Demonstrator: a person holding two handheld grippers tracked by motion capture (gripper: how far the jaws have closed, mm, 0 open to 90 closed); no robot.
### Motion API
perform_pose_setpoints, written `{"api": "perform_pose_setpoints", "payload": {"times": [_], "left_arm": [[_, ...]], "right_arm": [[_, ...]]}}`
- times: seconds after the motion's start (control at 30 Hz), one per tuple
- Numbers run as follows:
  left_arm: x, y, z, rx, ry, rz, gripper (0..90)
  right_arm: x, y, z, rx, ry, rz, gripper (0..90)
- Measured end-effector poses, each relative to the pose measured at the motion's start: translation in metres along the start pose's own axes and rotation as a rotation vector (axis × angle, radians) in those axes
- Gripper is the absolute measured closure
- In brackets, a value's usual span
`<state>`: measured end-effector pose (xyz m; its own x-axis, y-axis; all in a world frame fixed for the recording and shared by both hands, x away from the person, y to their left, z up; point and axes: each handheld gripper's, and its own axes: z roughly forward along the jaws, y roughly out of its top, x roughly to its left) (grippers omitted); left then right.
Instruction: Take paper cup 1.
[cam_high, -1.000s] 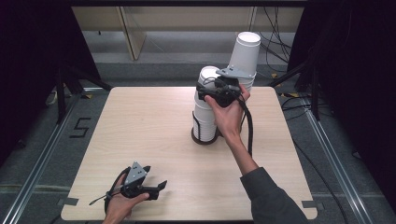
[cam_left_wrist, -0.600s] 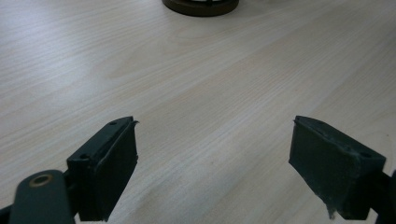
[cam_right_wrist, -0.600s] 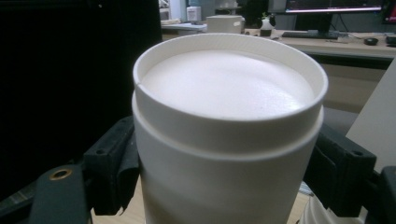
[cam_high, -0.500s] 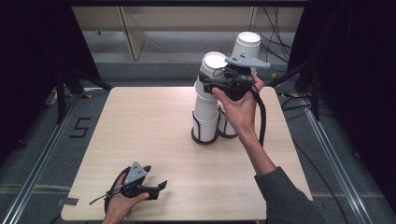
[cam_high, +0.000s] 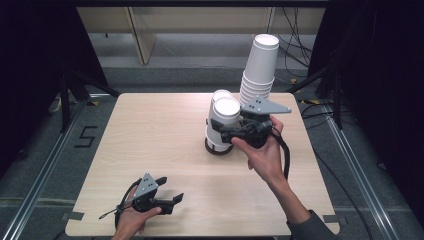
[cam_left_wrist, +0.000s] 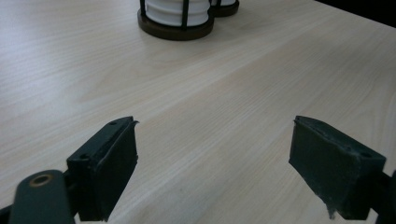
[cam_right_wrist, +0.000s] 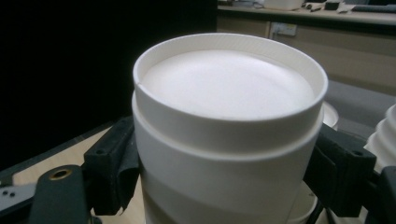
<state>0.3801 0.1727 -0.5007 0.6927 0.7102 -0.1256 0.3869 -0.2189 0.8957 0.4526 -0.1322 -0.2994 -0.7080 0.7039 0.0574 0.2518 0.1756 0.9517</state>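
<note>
My right gripper (cam_high: 227, 127) is shut on an upside-down white paper cup (cam_high: 226, 114), its jaws pressed against both sides of the cup (cam_right_wrist: 229, 140). It holds the cup in the air just in front of a short stack of white cups (cam_high: 219, 97) standing in a dark ring holder (cam_high: 218, 149). A taller, leaning stack of cups (cam_high: 259, 65) rises behind it. My left gripper (cam_high: 171, 189) rests low at the table's near left, open, with bare wood between its jaws (cam_left_wrist: 215, 163). The holder base (cam_left_wrist: 175, 30) shows far ahead of it.
The light wooden table (cam_high: 150, 130) has open room across its left half and front. Metal rails run along the floor on both sides, with cables at the back right. A second holder base (cam_left_wrist: 224, 9) stands beside the first.
The right gripper lifted the top cup off the short stack, then brought it down and toward the near side. The left gripper has stayed put.
</note>
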Motion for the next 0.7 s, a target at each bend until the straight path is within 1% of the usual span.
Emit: {"api": "perform_pose_setpoints", "payload": {"times": [0.03,0.07,0.1,0.13,0.17,0.2,0.23,0.3,0.33,0.37,0.4,0.43,0.47,0.5,0.53,0.6,0.63,0.67,0.7], "left_arm": [[0.0,0.001,0.0,-0.012,-0.004,0.008,14.6],[-0.002,0.002,0.0,-0.024,0.006,0.02,14.6],[-0.002,0.002,0.001,-0.043,0.001,0.021,14.6],[-0.002,0.003,0.001,-0.051,0.005,0.027,14.6],[-0.003,0.003,0.001,-0.058,0.013,0.034,14.6],[-0.003,0.004,0.002,-0.076,0.013,0.04,14.6],[-0.003,0.004,0.003,-0.086,0.019,0.046,14.6],[-0.003,0.005,0.004,-0.098,0.014,0.05,14.6],[-0.004,0.005,0.006,-0.11,0.006,0.048,14.6],[-0.005,0.006,0.007,-0.103,0.01,0.054,14.6],[-0.006,0.006,0.009,-0.122,-0.004,0.059,14.6],[-0.007,0.007,0.009,-0.111,0.0,0.069,14.6],[-0.009,0.007,0.01,-0.121,-0.005,0.07,14.6],[-0.01,0.007,0.012,-0.135,-0.016,0.075,14.6],[-0.011,0.008,0.013,-0.132,-0.013,0.084,14.6],[-0.012,0.008,0.014,-0.129,-0.01,0.097,14.6],[-0.013,0.008,0.015,-0.141,-0.019,0.095,14.6],[-0.013,0.008,0.016,-0.143,-0.017,0.097,14.6],[-0.014,0.008,0.015,-0.127,-0.009,0.104,14.5]], "right_arm": [[0.0,-0.004,0.001,0.001,0.004,-0.005,21.0],[0.0,-0.01,0.001,0.002,0.005,-0.013,21.0],[0.001,-0.018,0.002,0.005,0.022,-0.002,21.0],[0.001,-0.022,0.003,0.01,0.025,-0.012,21.0],[0.002,-0.027,0.004,0.015,0.04,-0.001,21.0],[0.002,-0.033,0.005,0.015,0.052,0.004,21.0],[0.002,-0.038,0.005,0.017,0.053,0.007,21.0],[0.0,-0.048,0.008,0.022,0.064,0.007,21.0],[0.0,-0.053,0.01,0.036,0.073,0.014,21.0],[0.0,-0.057,0.011,0.048,0.082,0.022,21.0],[0.001,-0.061,0.012,0.058,0.083,0.038,21.0],[0.0,-0.064,0.014,0.067,0.086,0.032,21.0],[-0.001,-0.067,0.016,0.06,0.1,0.032,21.0],[-0.002,-0.069,0.017,0.063,0.097,0.039,21.0],[-0.001,-0.071,0.017,0.072,0.101,0.054,21.0],[-0.003,-0.075,0.02,0.067,0.103,0.023,21.0],[-0.002,-0.078,0.021,0.069,0.113,0.028,21.0],[-0.001,-0.08,0.022,0.075,0.117,0.029,21.0],[-0.001,-0.083,0.023,0.093,0.129,0.03,21.0]]}}
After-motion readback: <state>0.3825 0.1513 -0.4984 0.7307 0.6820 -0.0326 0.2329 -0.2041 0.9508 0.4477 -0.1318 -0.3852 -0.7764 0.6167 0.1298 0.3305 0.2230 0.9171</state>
